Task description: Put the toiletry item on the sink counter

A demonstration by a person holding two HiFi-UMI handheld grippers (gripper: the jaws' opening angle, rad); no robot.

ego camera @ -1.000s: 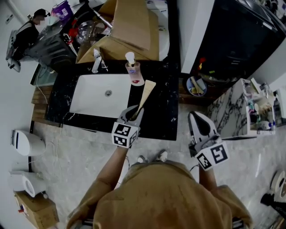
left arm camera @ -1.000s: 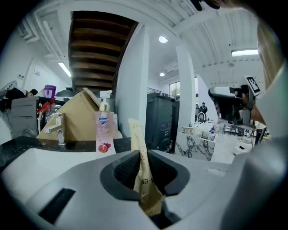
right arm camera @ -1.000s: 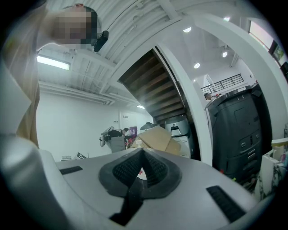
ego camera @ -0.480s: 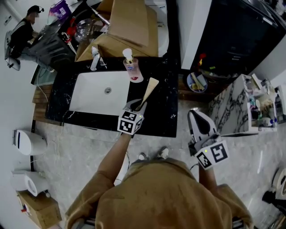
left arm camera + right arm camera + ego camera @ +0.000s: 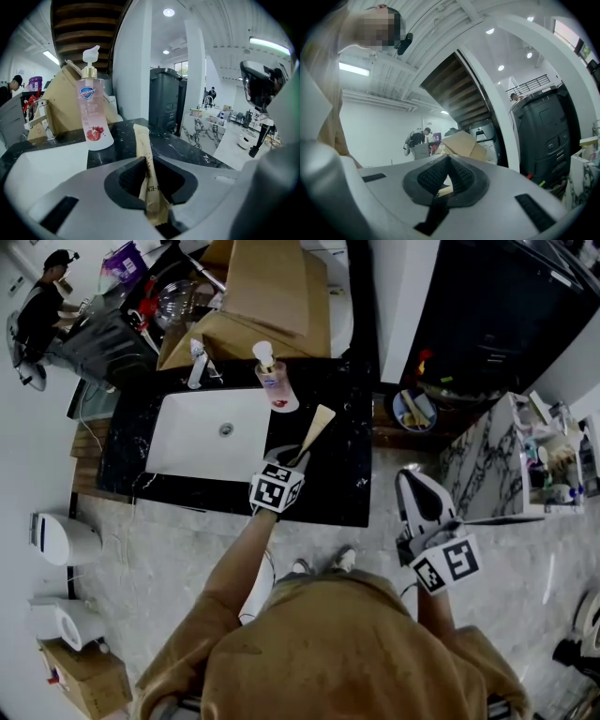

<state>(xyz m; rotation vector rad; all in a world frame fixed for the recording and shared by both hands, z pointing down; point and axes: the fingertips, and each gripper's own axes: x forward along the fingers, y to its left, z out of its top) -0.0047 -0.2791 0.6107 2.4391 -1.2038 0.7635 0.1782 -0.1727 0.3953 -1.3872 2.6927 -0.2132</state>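
Closest to the camera, the right hand-held gripper (image 5: 413,487) is just parked out over the floor, off to the right of the table, pointing level. Its own view shows the jaws closed together with nothing in them (image 5: 443,174), so it's not part of the action right now. A bit further out, the left hand-held gripper (image 5: 288,459) is angled downward over the front part of the black marble table (image 5: 349,479), right next to the white sink basin (image 5: 208,435). Its jaws are nearly closed and pinching the bottom end of a long tan sachet (image 5: 146,159), which I'm guessing is the toiletry item. The rest of the sachet (image 5: 315,426) sticks out ahead over the table toward the pink pump soap bottle (image 5: 274,386) standing at the basin's back corner. I honestly can't tell if the far tip is touching the surface yet. So progress-wise I'd call it most of the way done: the item is above the right spot, but it's not set down and the grip isn't released. What's left is lowering it flat, opening the jaws and backing off. Past the bottle there's the faucet (image 5: 197,362) and some cardboard boxes (image 5: 272,296).
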